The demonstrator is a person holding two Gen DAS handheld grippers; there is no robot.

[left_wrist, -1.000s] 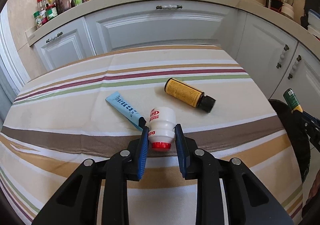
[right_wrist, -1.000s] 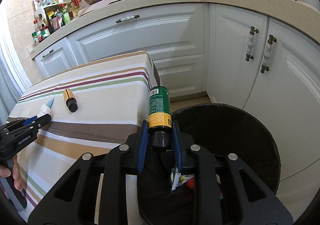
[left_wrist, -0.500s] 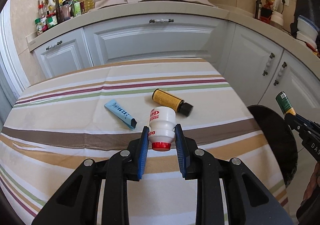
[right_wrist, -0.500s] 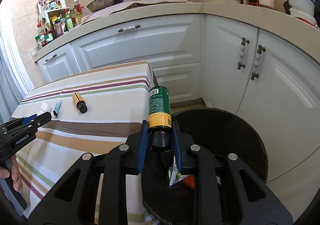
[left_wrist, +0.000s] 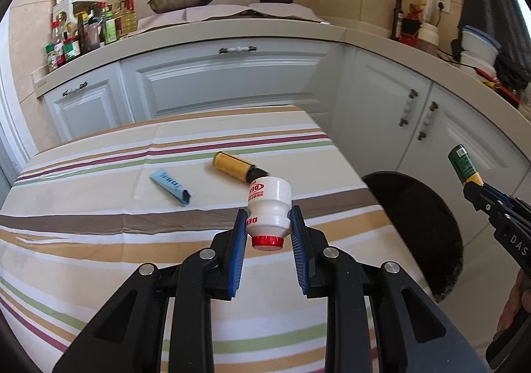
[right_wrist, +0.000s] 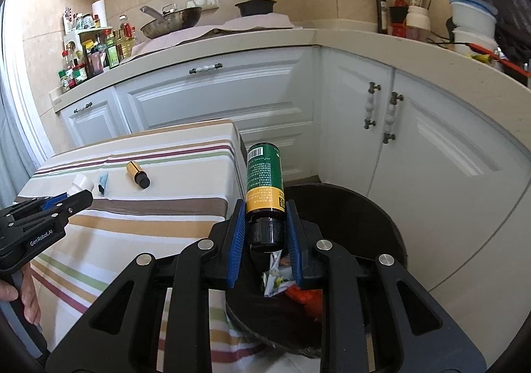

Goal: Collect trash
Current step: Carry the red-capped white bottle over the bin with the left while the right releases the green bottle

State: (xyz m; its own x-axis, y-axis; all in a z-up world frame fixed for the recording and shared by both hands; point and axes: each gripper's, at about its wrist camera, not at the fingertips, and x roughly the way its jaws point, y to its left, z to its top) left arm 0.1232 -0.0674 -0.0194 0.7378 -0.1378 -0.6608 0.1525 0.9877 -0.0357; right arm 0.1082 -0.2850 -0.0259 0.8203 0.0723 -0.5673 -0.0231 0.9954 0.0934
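Now both bottles have risen off the striped table [left_wrist: 99,240]: the left hand-held gripper [left_wrist: 268,230] stays clamped on the white red-capped bottle [left_wrist: 268,207], the right hand-held gripper [right_wrist: 265,230] on the green bottle [right_wrist: 264,179]. The green one hangs over the black trash bin [right_wrist: 381,223], likely ready to drop.

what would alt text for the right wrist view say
The right gripper holds a green and yellow bottle by its black cap end above a round black trash bin with scraps in it. To the left, the left gripper carries a white bottle over a striped tablecloth.
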